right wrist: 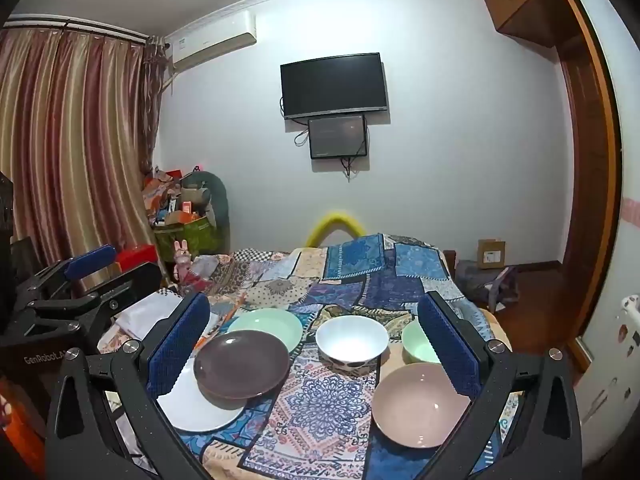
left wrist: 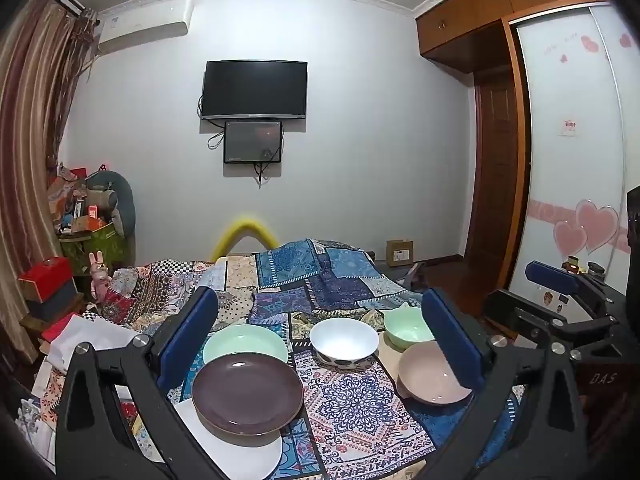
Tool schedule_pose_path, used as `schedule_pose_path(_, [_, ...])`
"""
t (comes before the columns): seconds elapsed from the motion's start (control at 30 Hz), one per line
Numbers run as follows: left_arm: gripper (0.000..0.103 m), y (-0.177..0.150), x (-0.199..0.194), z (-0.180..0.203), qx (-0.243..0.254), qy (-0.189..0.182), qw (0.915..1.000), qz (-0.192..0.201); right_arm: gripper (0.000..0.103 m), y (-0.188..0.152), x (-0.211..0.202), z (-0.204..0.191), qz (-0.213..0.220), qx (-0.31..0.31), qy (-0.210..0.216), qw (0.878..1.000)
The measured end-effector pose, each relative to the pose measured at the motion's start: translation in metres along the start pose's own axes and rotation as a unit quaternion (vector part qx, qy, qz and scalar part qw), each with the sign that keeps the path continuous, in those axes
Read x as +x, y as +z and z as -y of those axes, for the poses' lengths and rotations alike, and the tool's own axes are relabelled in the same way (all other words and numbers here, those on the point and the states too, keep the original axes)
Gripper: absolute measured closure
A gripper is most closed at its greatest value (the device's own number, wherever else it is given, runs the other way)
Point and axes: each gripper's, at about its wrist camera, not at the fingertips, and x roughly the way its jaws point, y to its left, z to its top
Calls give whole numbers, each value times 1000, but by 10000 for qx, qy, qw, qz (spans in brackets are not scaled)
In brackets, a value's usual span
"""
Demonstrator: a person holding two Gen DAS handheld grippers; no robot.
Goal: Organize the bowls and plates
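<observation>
On the patchwork cloth lie a brown plate point(left wrist: 247, 396) point(right wrist: 242, 364) resting partly on a white plate point(left wrist: 236, 446) point(right wrist: 196, 406), and a green plate point(left wrist: 245, 344) point(right wrist: 266, 326) behind them. A white bowl point(left wrist: 344, 340) point(right wrist: 352, 338) stands mid-table, a green bowl point(left wrist: 406, 326) point(right wrist: 418, 342) to its right, a pink bowl point(left wrist: 434, 374) point(right wrist: 420, 404) nearest on the right. My left gripper point(left wrist: 320, 344) is open and empty above the dishes. My right gripper point(right wrist: 316, 344) is open and empty too; it also shows in the left wrist view point(left wrist: 560, 292).
The patchwork cloth point(left wrist: 348, 404) point(right wrist: 324, 404) covers a table with the bed beyond it. White folded cloth point(left wrist: 96, 340) lies at the left. Clutter and boxes point(right wrist: 184, 216) stand by the curtain. A wardrobe point(left wrist: 568, 160) is at the right.
</observation>
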Motion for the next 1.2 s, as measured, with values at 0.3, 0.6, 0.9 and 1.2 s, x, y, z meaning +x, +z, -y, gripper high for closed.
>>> schedule_pose_path(0.3, [0, 2, 0, 3, 13, -3, 10000, 18, 0, -1, 0, -2, 21, 7, -1, 10000])
schedule_pose_path(0.6, [0, 3, -2, 3, -22, 8, 10000, 4, 0, 0, -1, -2, 41, 5, 1, 10000])
schedule_pose_path(0.9, [0, 0, -3, 5, 30, 34, 10000, 29, 0, -1, -1, 0, 71, 35, -18, 10000])
schedule_pose_path(1.2, [0, -1, 0, 3, -11, 15, 10000, -4, 0, -3, -1, 0, 74, 54, -17, 10000])
